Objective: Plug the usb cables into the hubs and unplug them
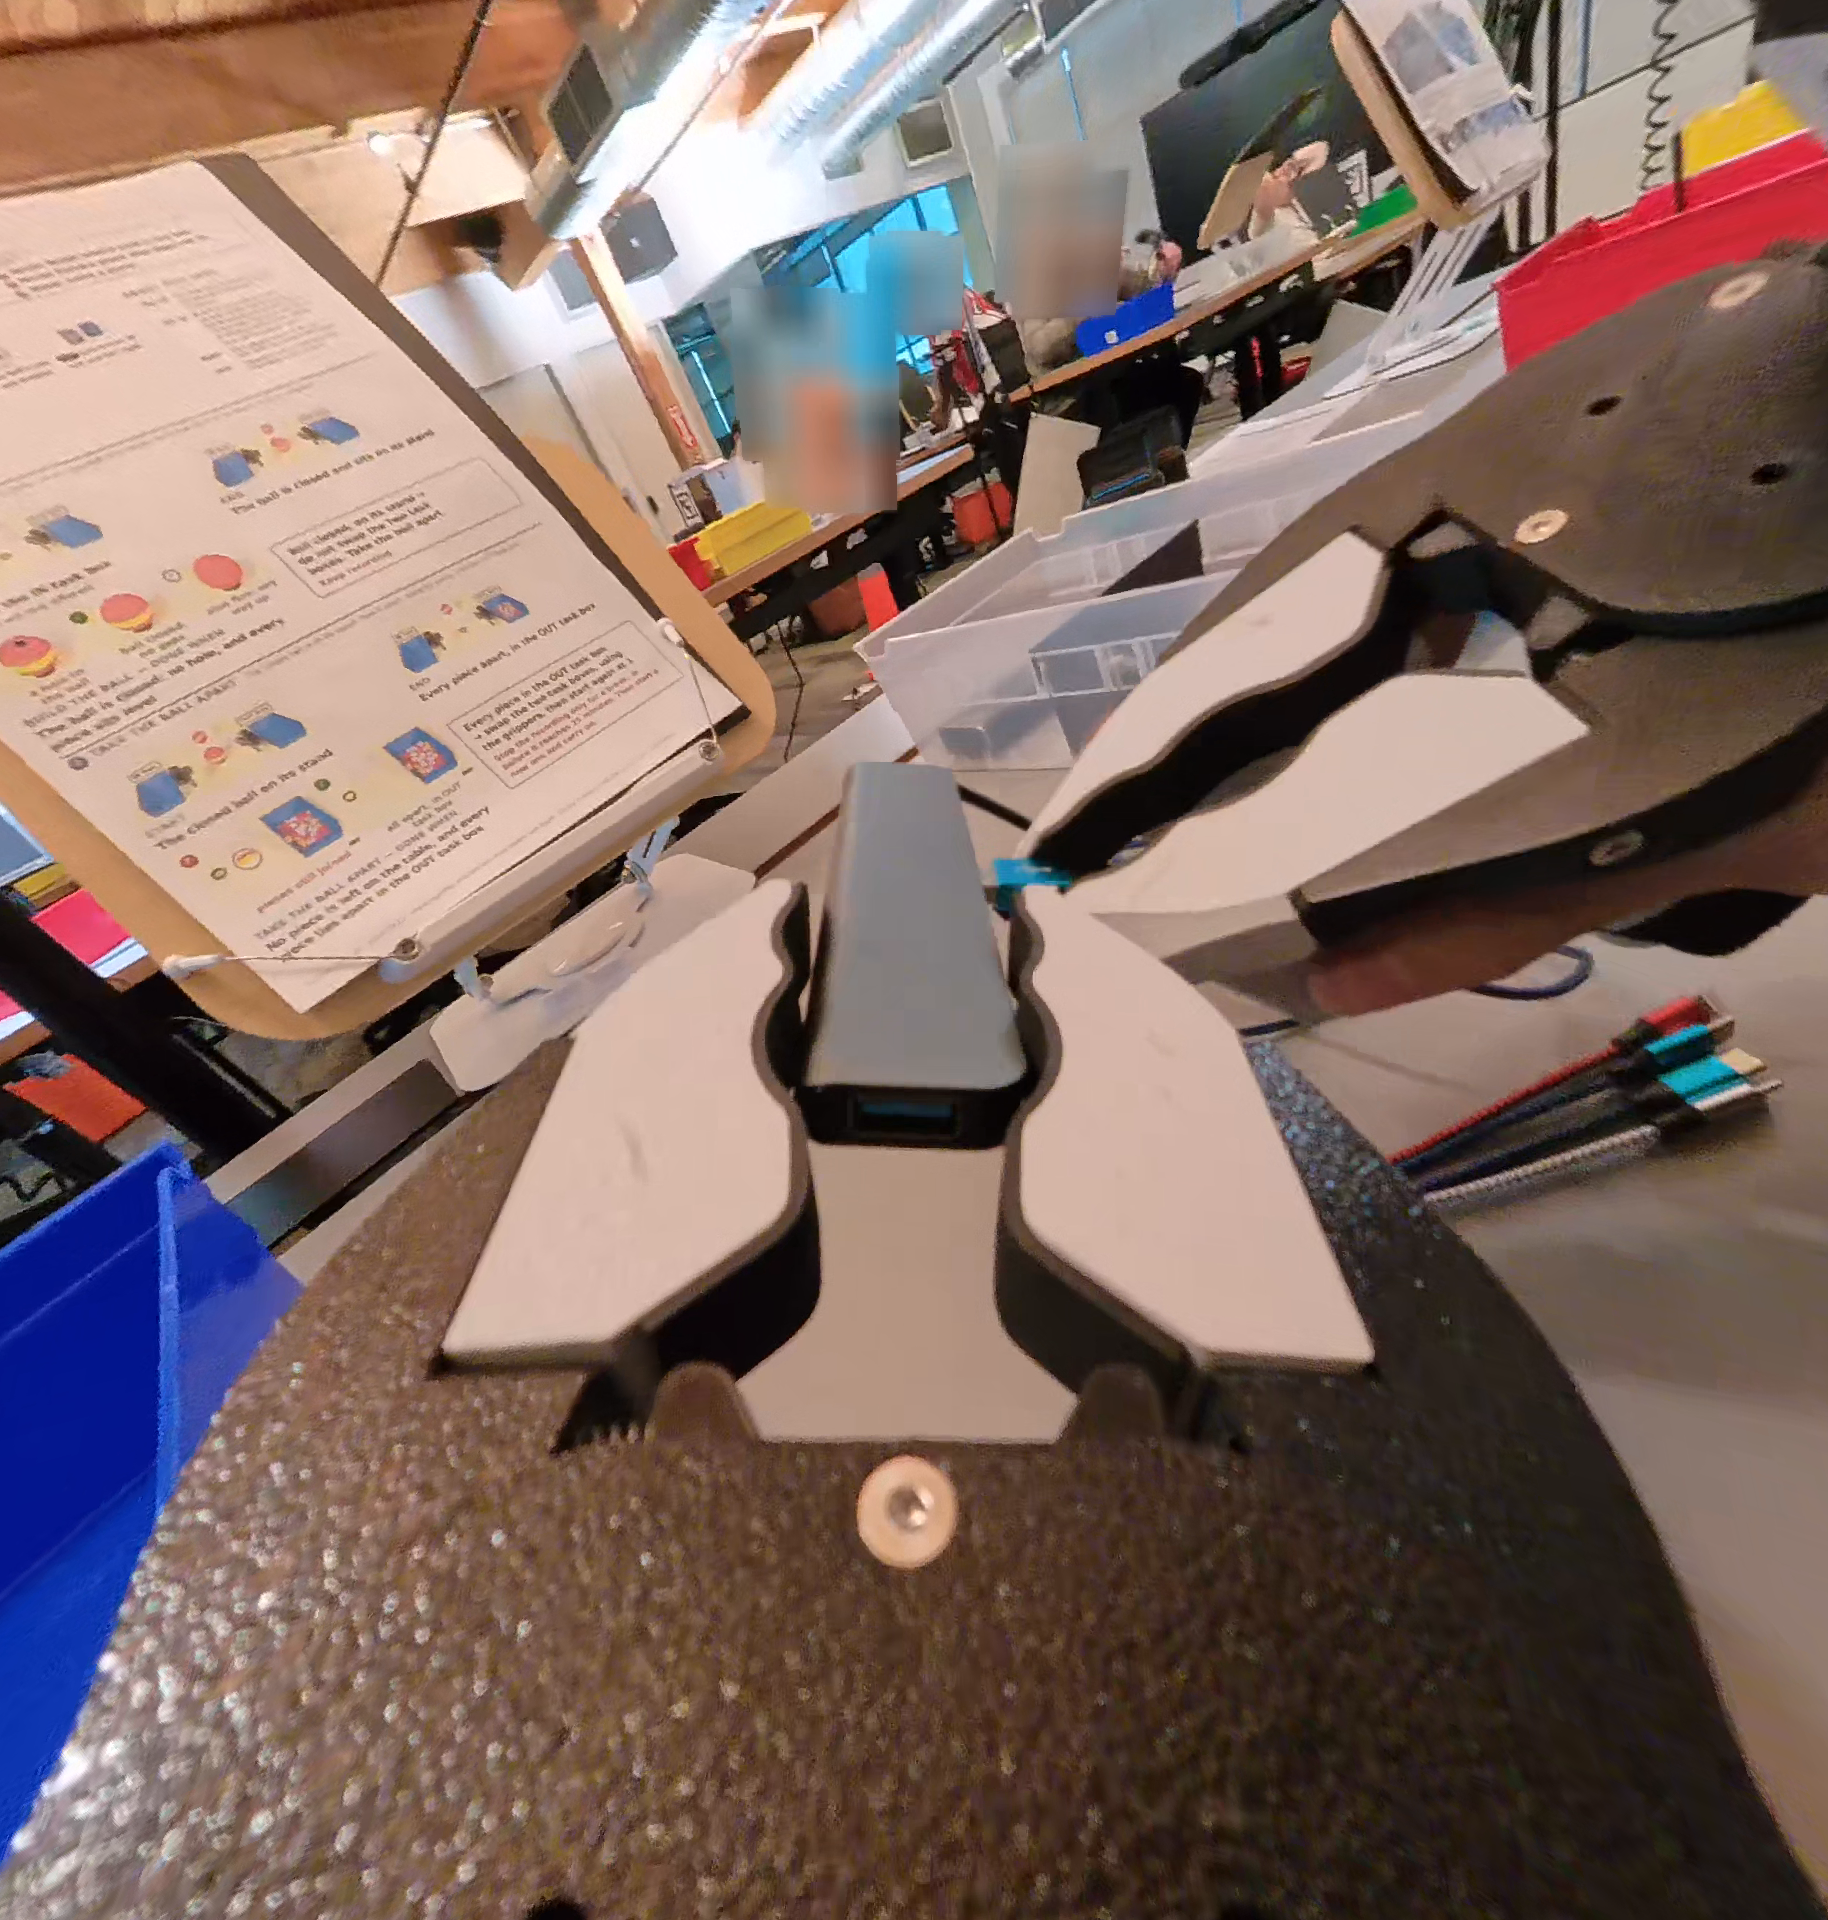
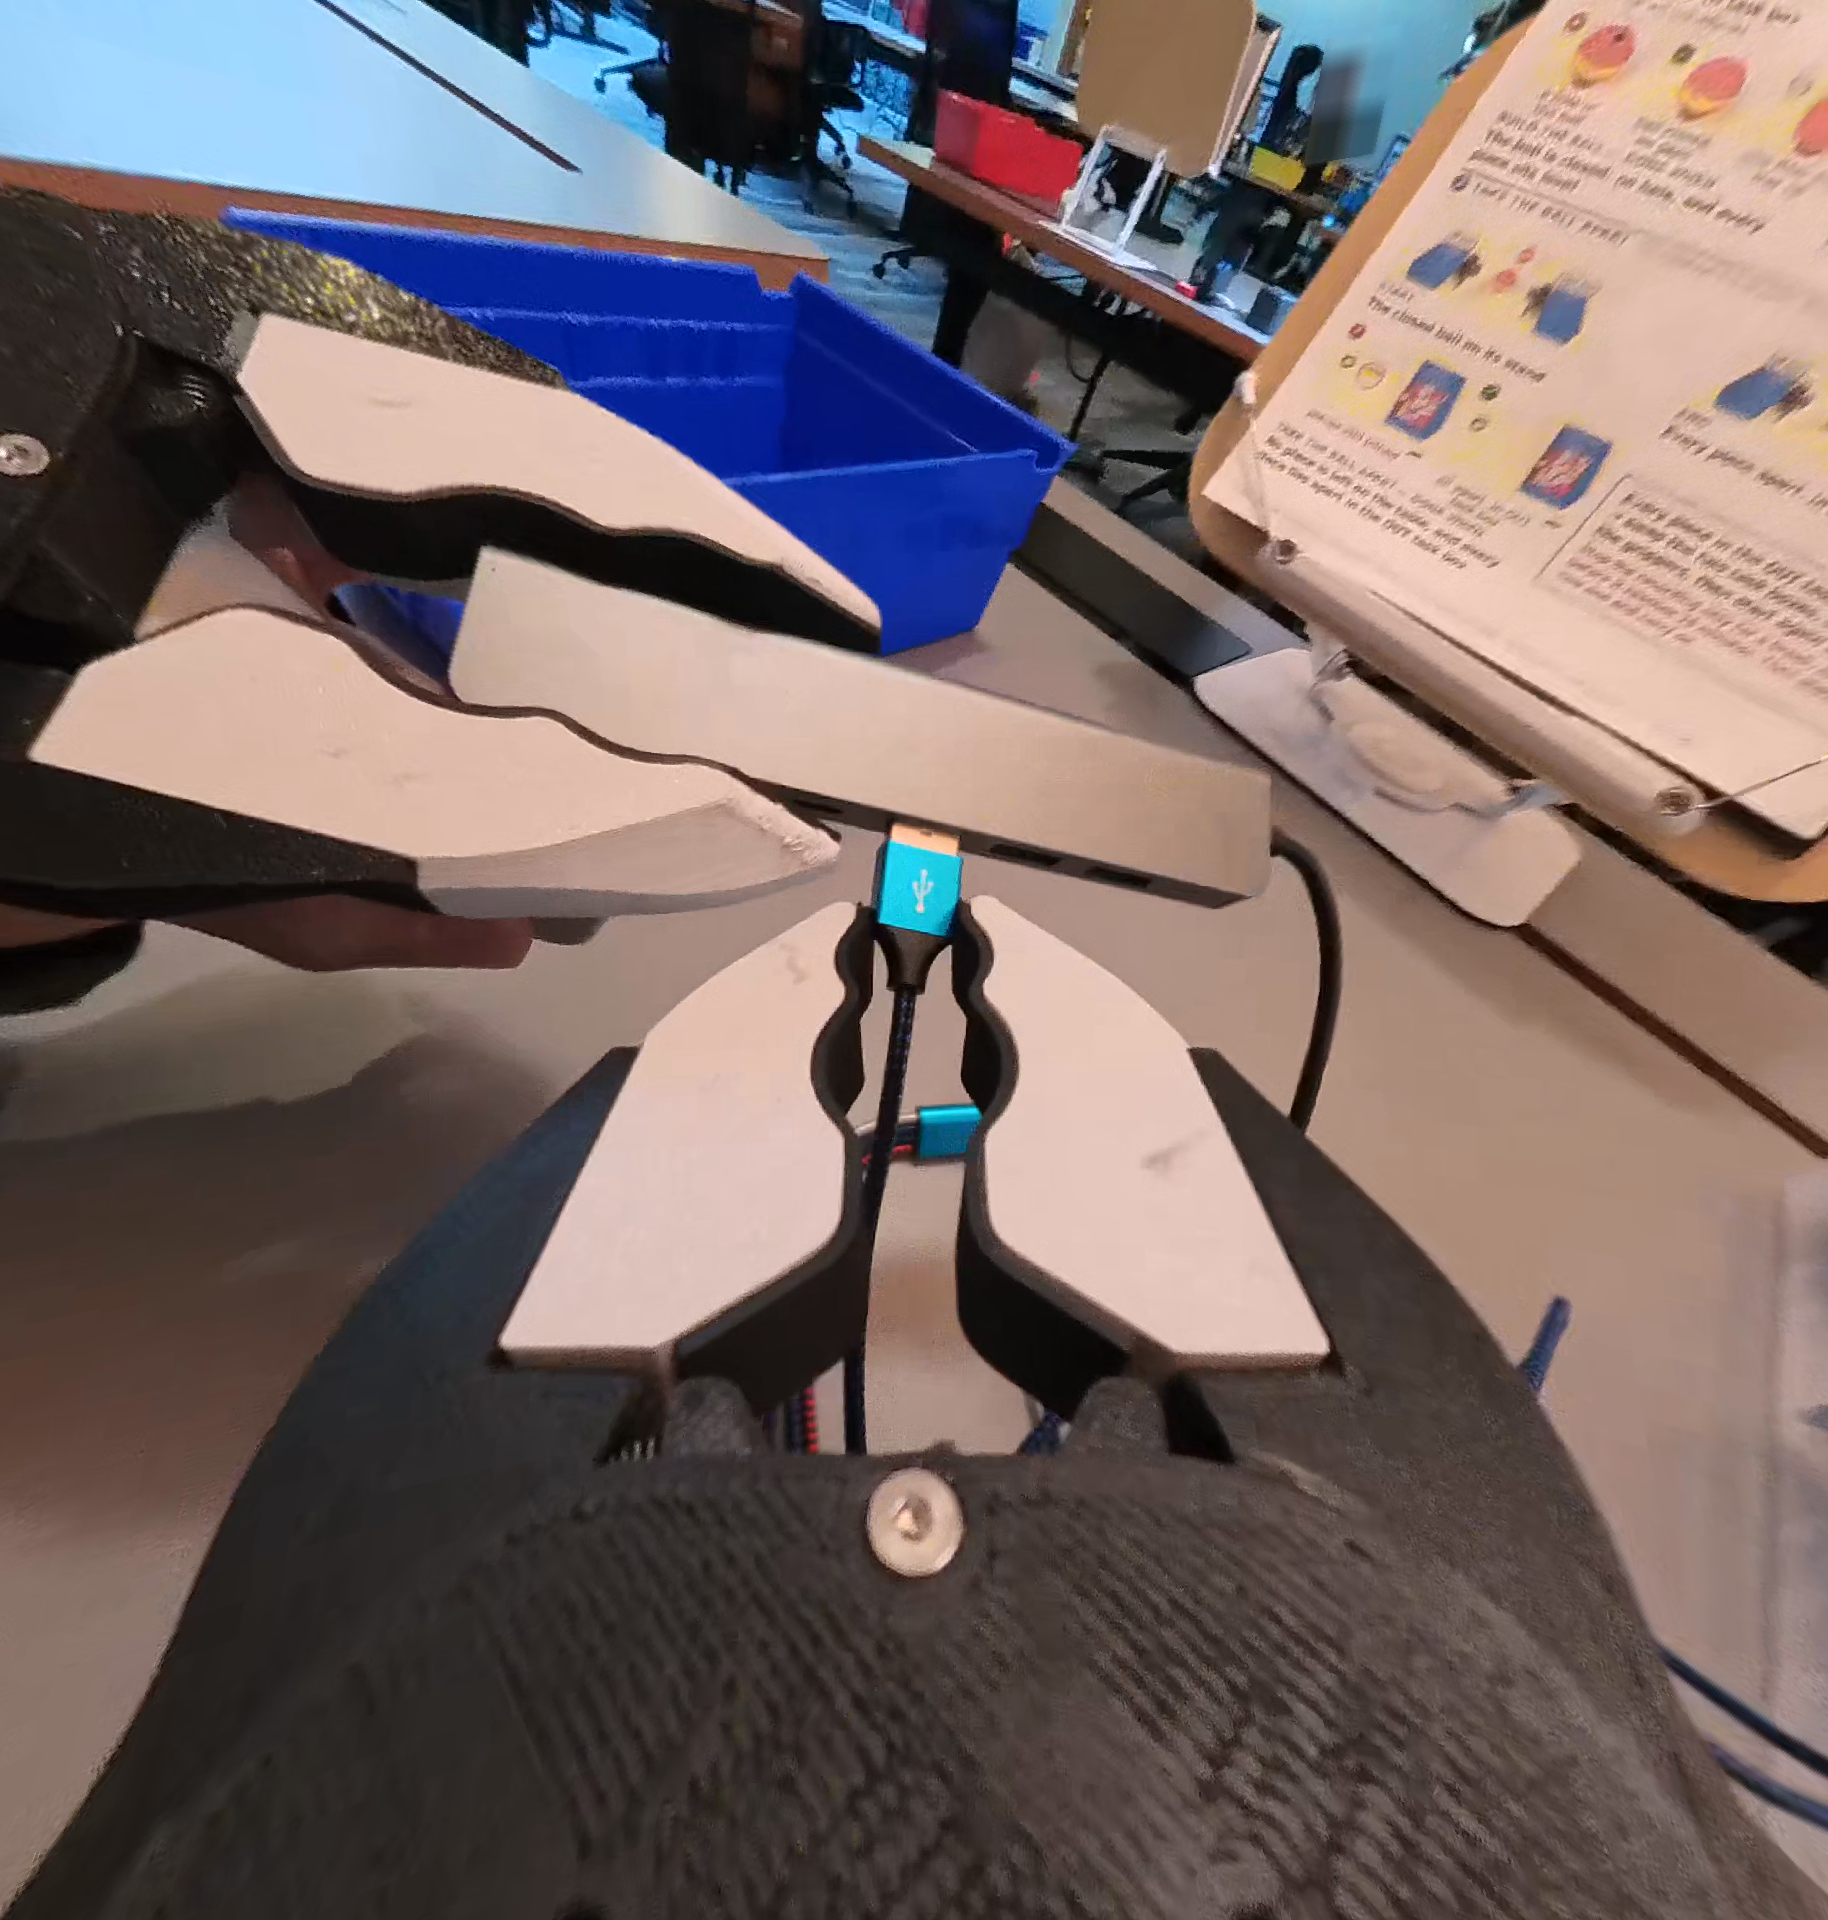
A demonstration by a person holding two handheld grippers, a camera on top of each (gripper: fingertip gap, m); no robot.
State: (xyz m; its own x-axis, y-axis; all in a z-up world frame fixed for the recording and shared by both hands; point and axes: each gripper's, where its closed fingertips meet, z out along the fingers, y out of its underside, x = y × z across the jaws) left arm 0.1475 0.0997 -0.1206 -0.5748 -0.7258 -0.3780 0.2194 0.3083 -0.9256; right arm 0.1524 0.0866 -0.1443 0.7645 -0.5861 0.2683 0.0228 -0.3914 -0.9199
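Grey surface [image 2: 214,1143] carries the work, with a blue bin [image 2: 837,436] at its far edge and a clipboard [image 1: 318,582] propped on a stand beside it. Left tongs [image 1: 910,935] pinch a grey hub [image 1: 905,914] by its long sides, lifted off the surface, one end port facing the camera. Right tongs [image 2: 915,920] come at the hub's side and clamp the black collar of a braided cable [image 2: 894,1049] just behind its teal plug [image 2: 920,883]. The plug's metal tip meets a port on the hub's side edge; how deep it sits I cannot tell. A black lead [image 2: 1315,987] hangs from the hub's far end. Spare cables [image 1: 1596,1091] lie bundled on the surface to the right, well apart from the hub.
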